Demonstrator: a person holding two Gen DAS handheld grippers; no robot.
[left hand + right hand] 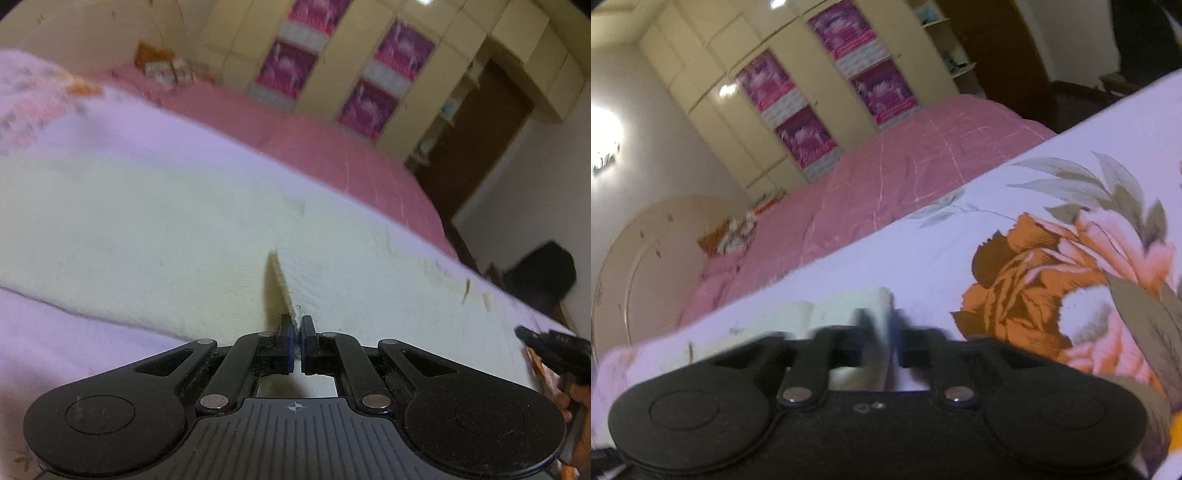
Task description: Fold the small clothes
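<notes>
Two grippers are at work on one pale cream garment that lies spread across the lilac floral sheet on the near side of the bed, with the pink quilt beyond it. On the left, the left gripper has its jaws pinched tight on a raised fold of the cloth's near edge. The bite looks thin, so I judge that a hard pull could drag the edge out of the pads or bunch the fold crooked. To the right, the right gripper is blurred; its jaws are nearly closed with a pale edge of the garment between them, though I cannot tell how firm that hold is. If one hand outruns the other, the cloth may skew, or slide off the near edge of the bed.
</notes>
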